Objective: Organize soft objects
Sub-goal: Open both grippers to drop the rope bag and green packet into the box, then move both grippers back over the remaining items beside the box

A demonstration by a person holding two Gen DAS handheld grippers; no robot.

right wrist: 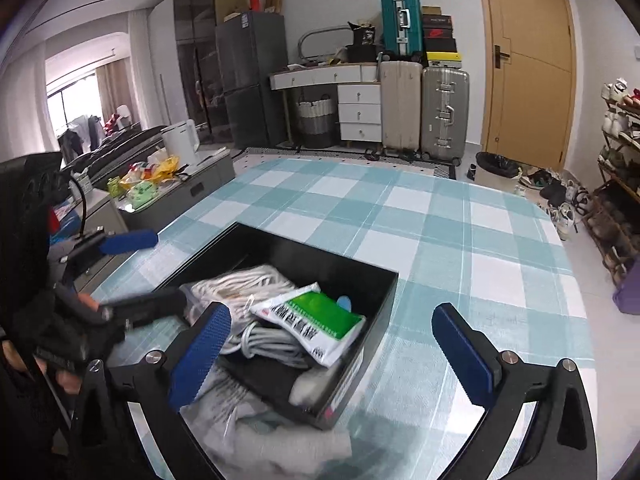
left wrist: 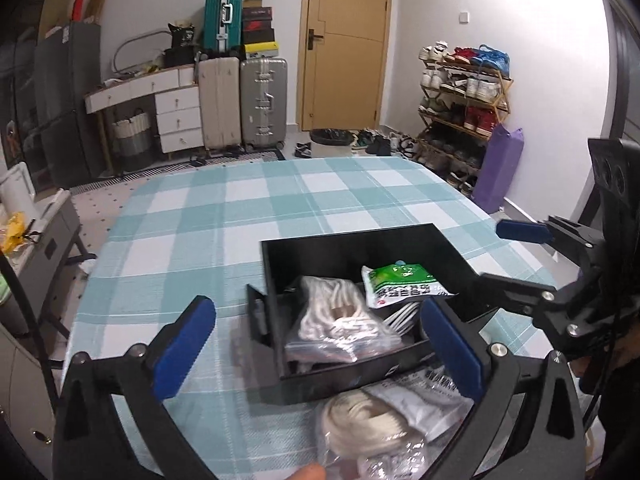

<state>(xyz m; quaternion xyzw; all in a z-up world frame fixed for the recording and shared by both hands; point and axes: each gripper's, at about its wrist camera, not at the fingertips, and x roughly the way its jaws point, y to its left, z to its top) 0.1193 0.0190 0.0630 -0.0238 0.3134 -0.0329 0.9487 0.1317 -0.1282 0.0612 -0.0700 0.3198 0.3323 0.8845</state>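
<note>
A black open box [left wrist: 448,248] [right wrist: 384,280] stands on the checked tablecloth. In it lie a bagged coil of white rope [left wrist: 340,320] [right wrist: 240,282], a green and white packet [left wrist: 404,284] [right wrist: 320,320] and a white cable [right wrist: 272,340]. Outside its near wall lie another bagged white rope [left wrist: 360,420] and a grey printed pouch [left wrist: 428,392] [right wrist: 256,428]. My left gripper [left wrist: 320,348] [right wrist: 148,272] hangs open over the box's near left side. My right gripper [right wrist: 332,356] [left wrist: 504,258] is open over its near right side. Neither holds anything.
The table [left wrist: 240,208] [right wrist: 460,240] reaches far beyond the box. A low cabinet with a kettle [right wrist: 180,140] stands to its left. Suitcases [left wrist: 240,100], a door [left wrist: 344,40] and a shoe rack [left wrist: 464,96] line the far wall. A fingertip [left wrist: 308,472] shows at the bottom edge.
</note>
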